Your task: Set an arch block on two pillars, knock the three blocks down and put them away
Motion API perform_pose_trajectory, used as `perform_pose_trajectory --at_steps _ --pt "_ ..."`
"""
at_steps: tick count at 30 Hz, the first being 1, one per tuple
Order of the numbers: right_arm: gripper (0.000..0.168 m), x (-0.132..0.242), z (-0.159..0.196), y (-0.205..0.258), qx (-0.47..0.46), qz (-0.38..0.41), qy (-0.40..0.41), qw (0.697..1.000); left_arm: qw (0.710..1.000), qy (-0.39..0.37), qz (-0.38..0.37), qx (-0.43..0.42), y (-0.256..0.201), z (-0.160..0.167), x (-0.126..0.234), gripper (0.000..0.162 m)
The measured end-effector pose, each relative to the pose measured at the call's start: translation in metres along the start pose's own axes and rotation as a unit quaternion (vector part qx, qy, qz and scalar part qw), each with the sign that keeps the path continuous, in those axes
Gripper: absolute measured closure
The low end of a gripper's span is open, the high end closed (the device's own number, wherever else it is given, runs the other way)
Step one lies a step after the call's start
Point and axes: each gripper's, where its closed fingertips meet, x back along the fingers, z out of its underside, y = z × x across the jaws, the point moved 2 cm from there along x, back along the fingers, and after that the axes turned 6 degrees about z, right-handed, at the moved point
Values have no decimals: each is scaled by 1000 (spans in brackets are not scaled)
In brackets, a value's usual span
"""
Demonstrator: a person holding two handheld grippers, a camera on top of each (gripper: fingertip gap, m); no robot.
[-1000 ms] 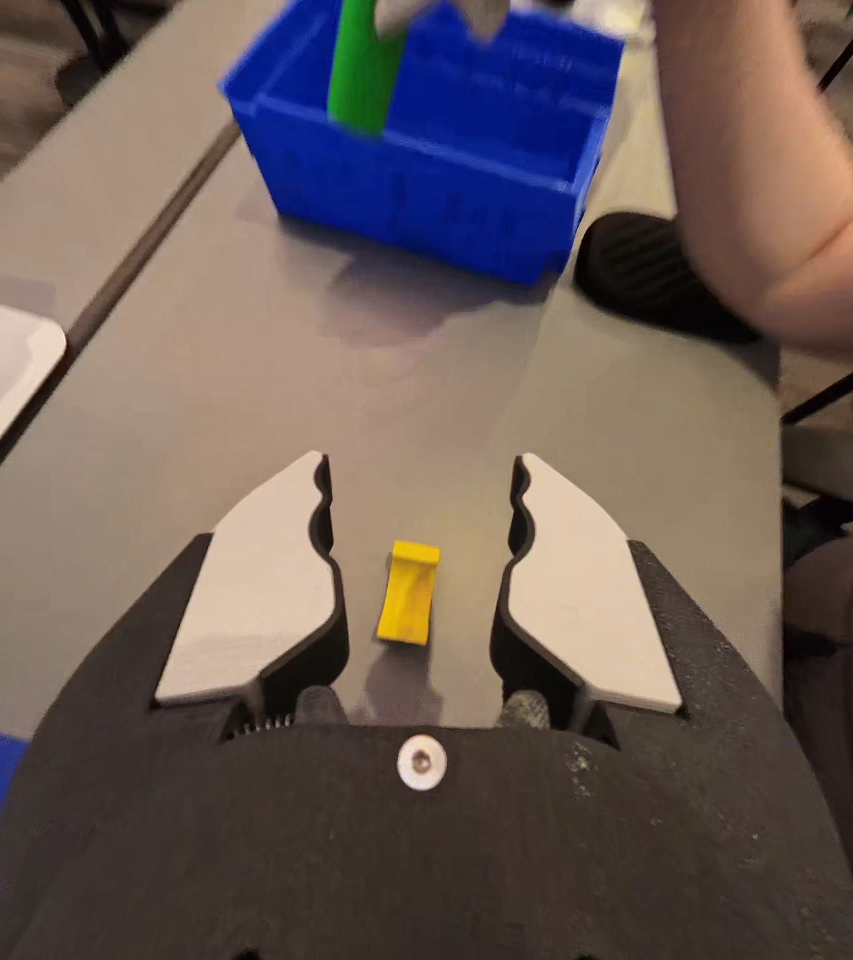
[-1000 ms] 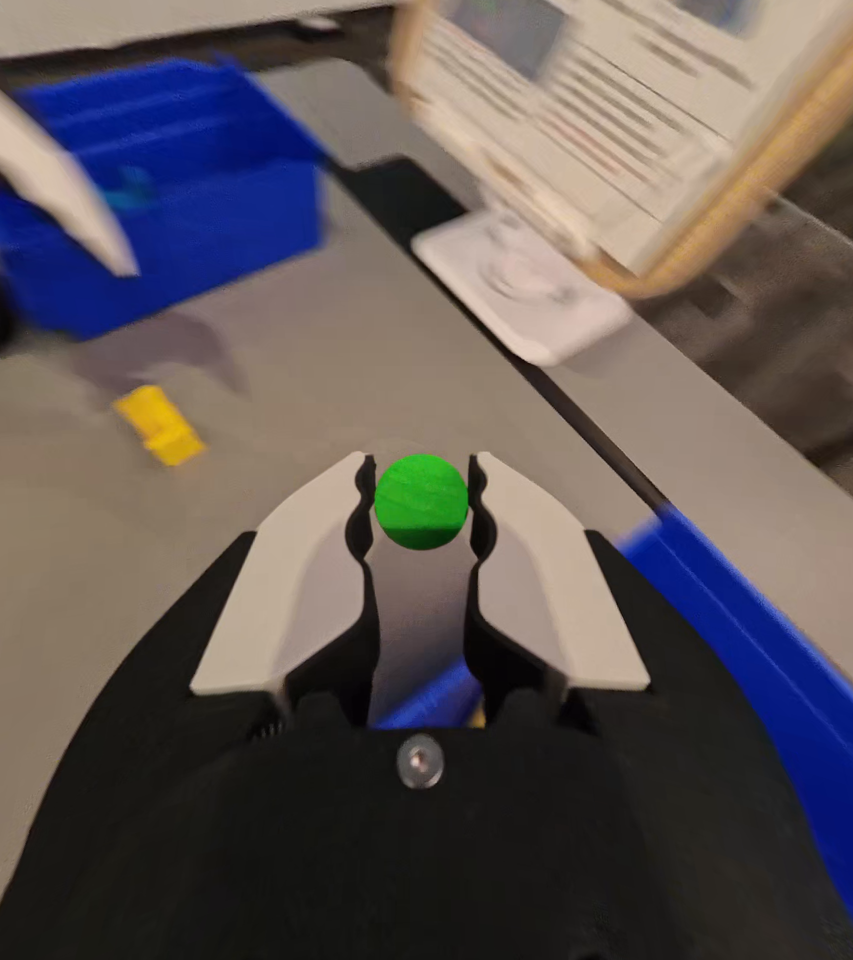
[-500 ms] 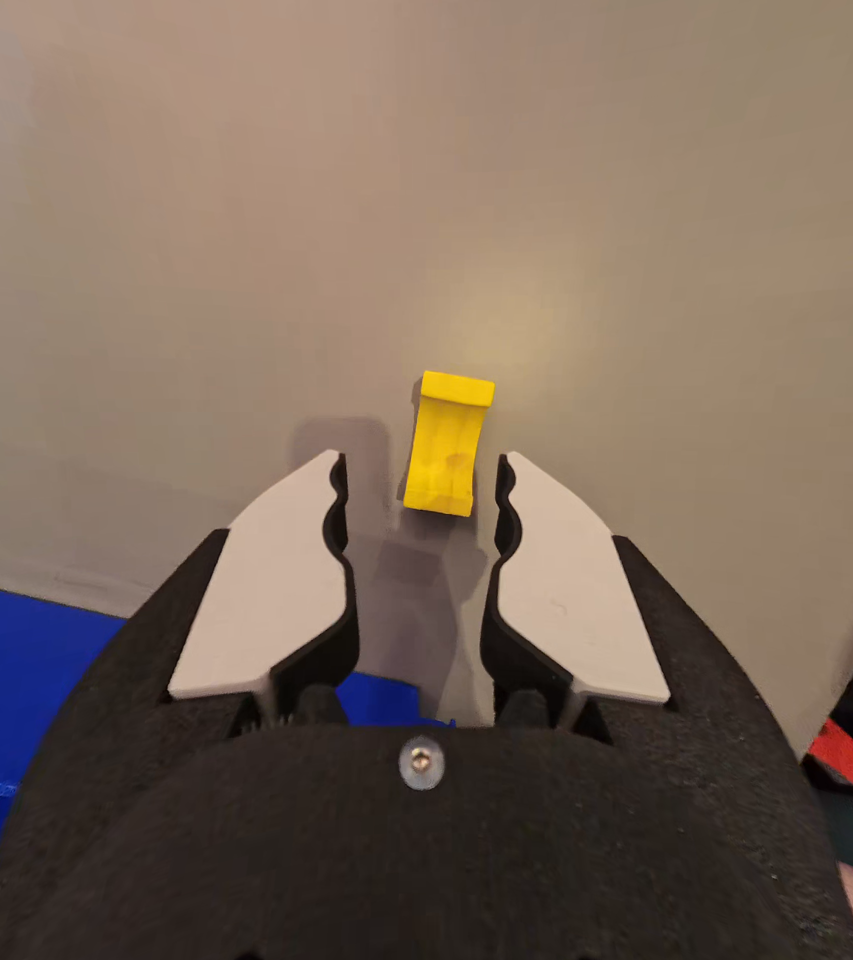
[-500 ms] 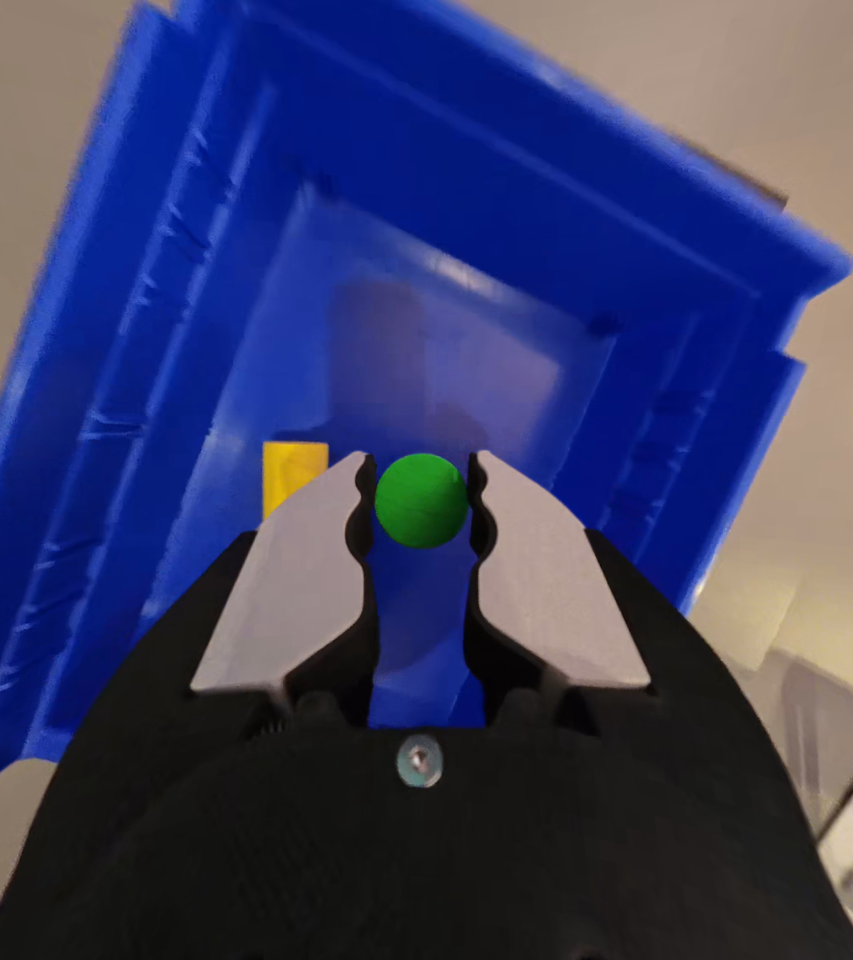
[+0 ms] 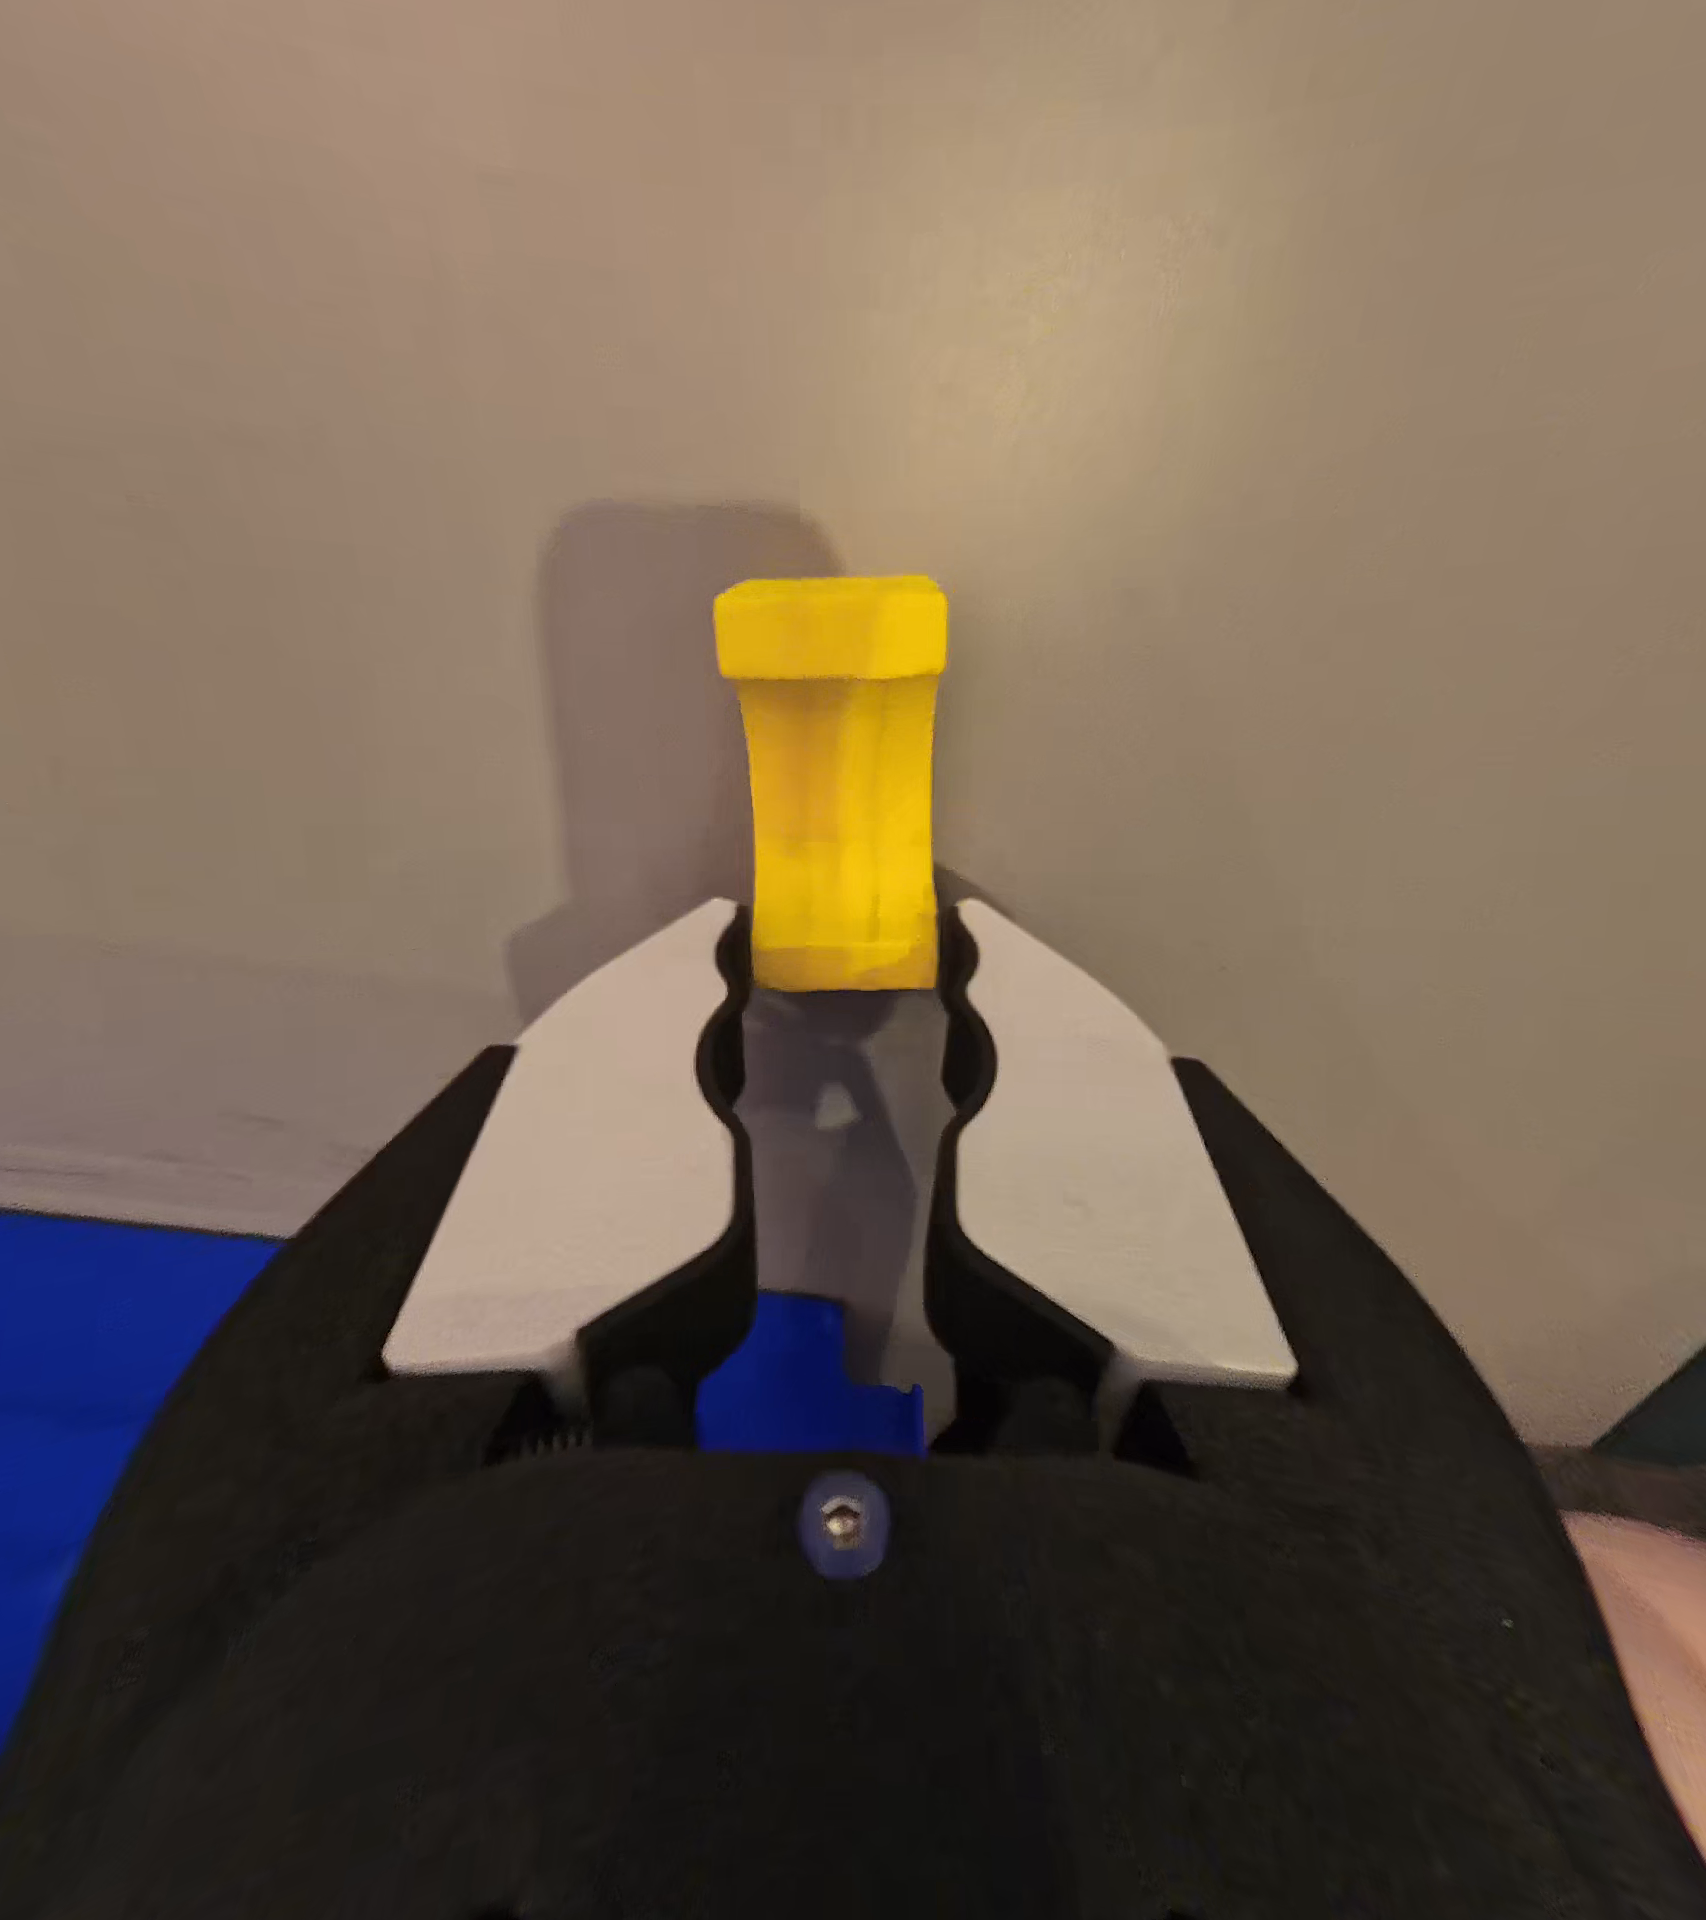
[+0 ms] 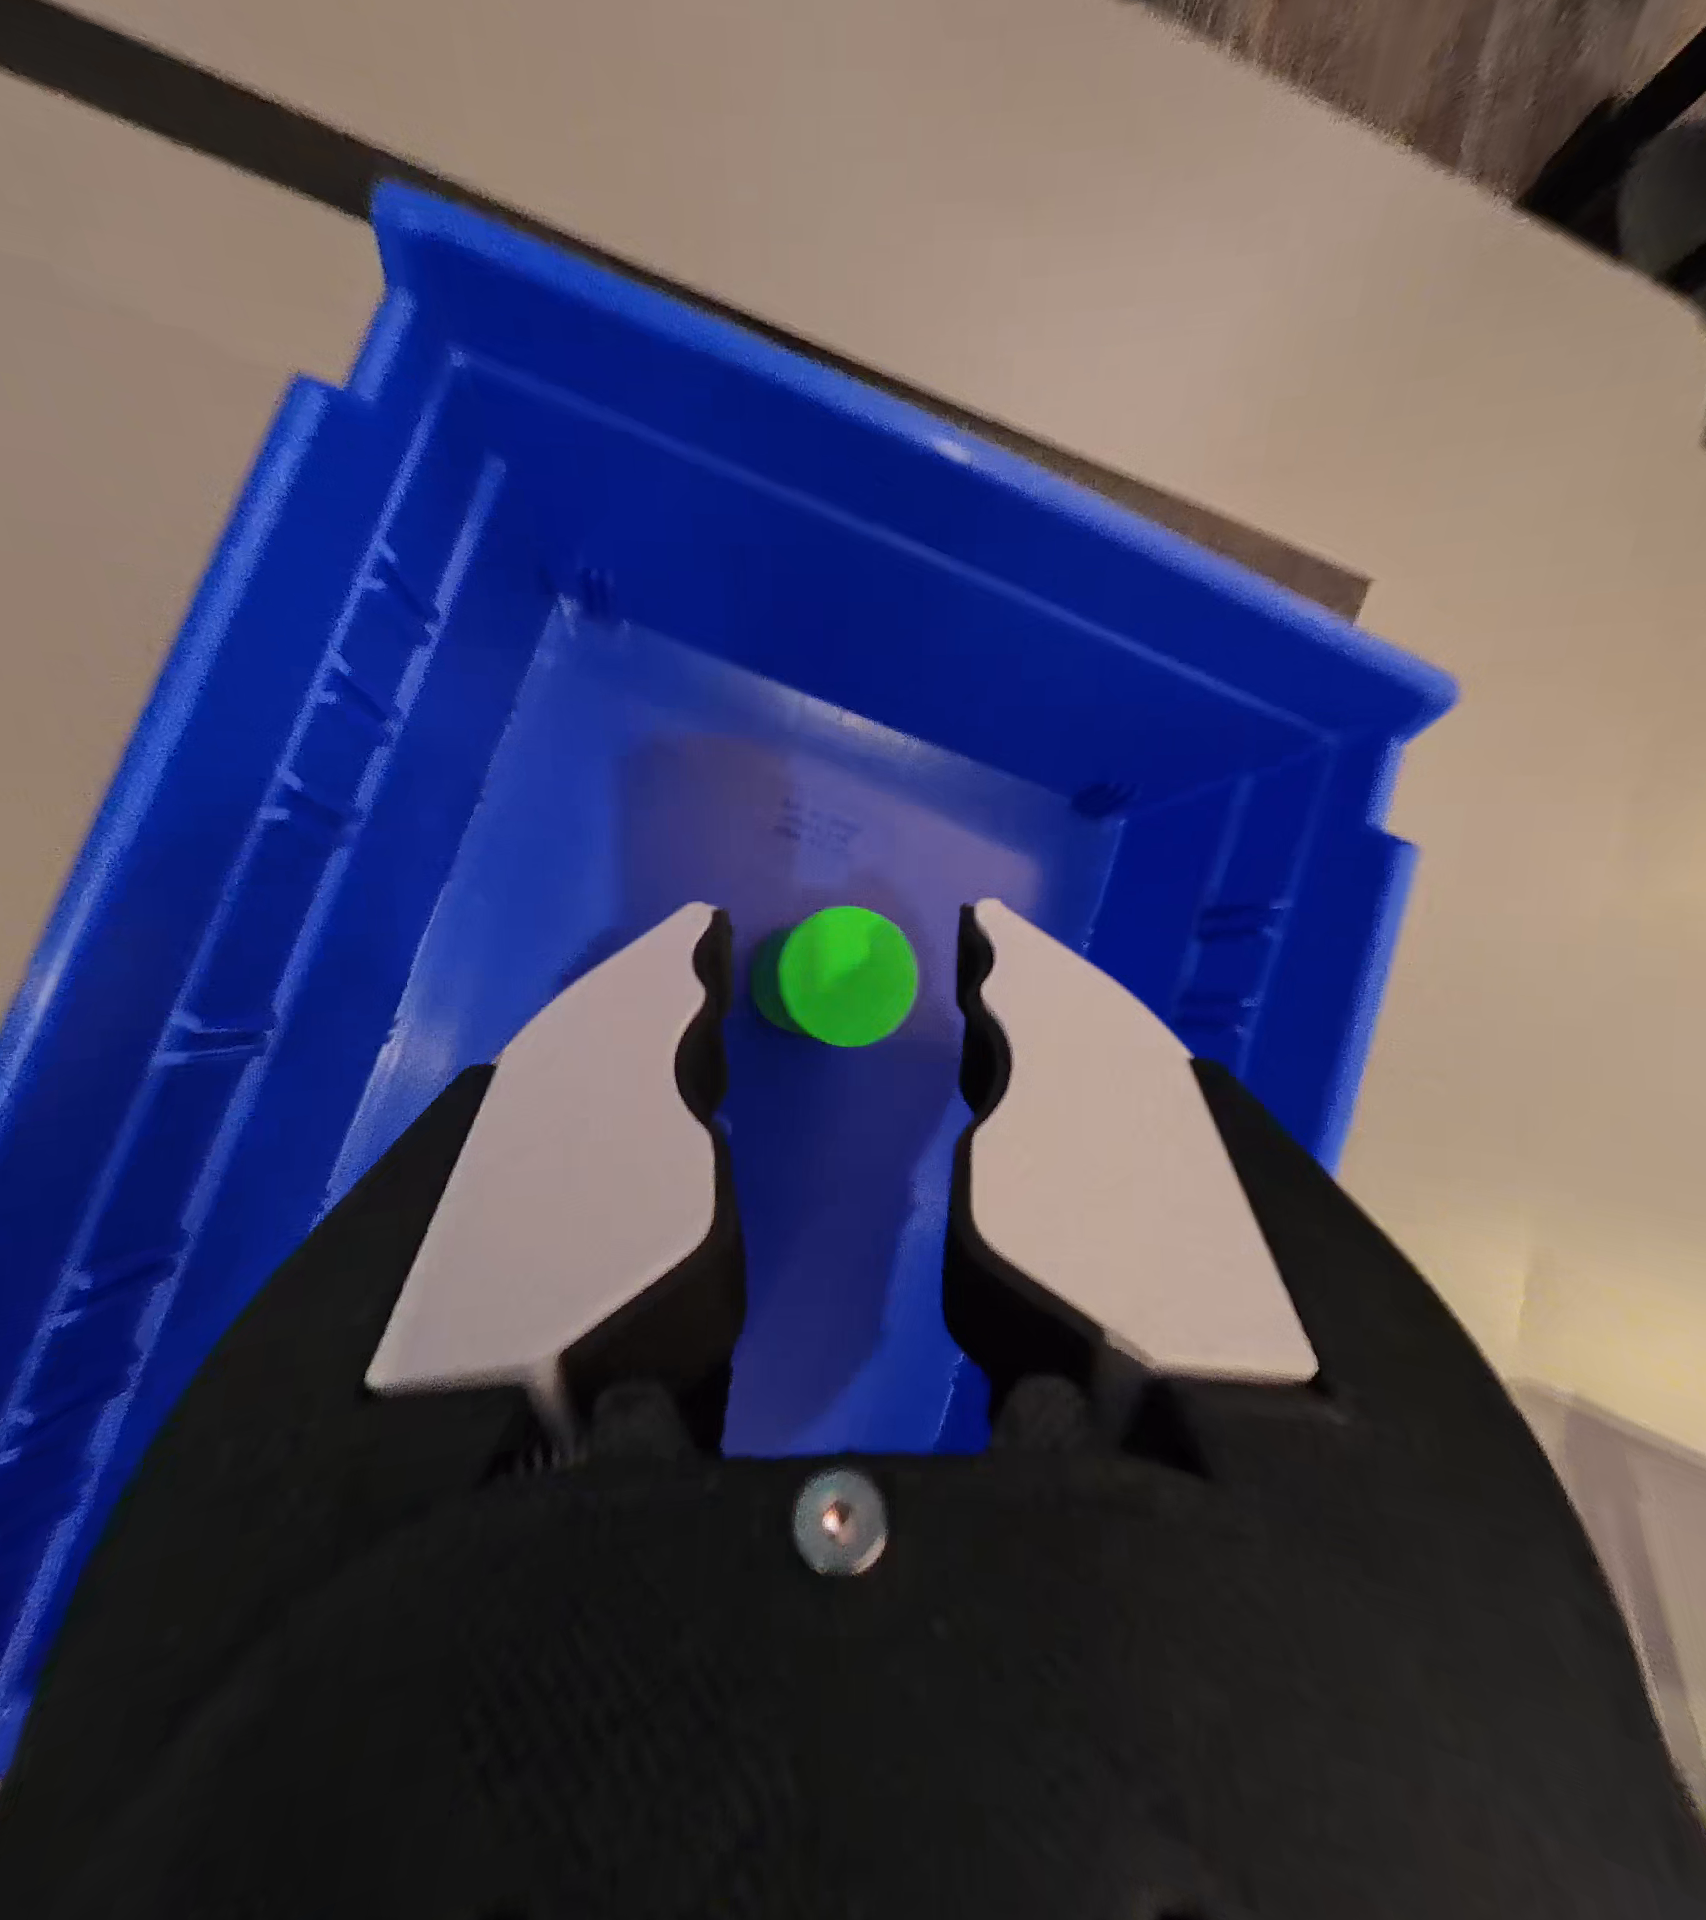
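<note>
Two blocks are being put away right now. The yellow arch block (image 5: 833, 800) lies flat on the grey counter (image 5: 1348, 520), and its near end sits between the tips of the left claw (image 5: 841, 940), which looks pinched on it or very close to that. I think the next move is to squeeze tight and lift it to a bin. The green pillar (image 6: 844, 975) is down inside the blue bin (image 6: 620, 499), right under the right claw (image 6: 841, 935). That claw is spread apart with gaps on both sides of the pillar, so it has let go. It can pull up and away.
</note>
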Motion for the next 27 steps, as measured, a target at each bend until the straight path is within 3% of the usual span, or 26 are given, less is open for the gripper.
perform_pose_trajectory --at_steps 6,10,12,15,18,21,23,27 --pt "125 38 -22 1 -4 5 -73 997 999 15 -31 -5 6 -2 -1 127" --pt "126 71 -52 27 8 -39 -163 986 996 -77 -15 29 5 -18 26 127" --pt "126 93 -68 58 29 -104 -219 970 990 -136 -1 38 2 -24 46 127" --pt "126 132 -85 127 80 -253 -298 917 965 -259 25 44 -3 -36 88 127" --pt "123 173 -87 202 117 -421 -344 831 924 -377 54 21 -14 -47 129 127" --pt "116 199 -81 263 127 -536 -358 754 897 -438 61 0 -24 -53 153 127" --pt "112 203 -73 293 148 -565 -350 732 889 -456 47 -4 -26 -55 163 127" --pt "109 199 -61 322 177 -568 -338 729 888 -458 48 -18 -34 -55 166 127"
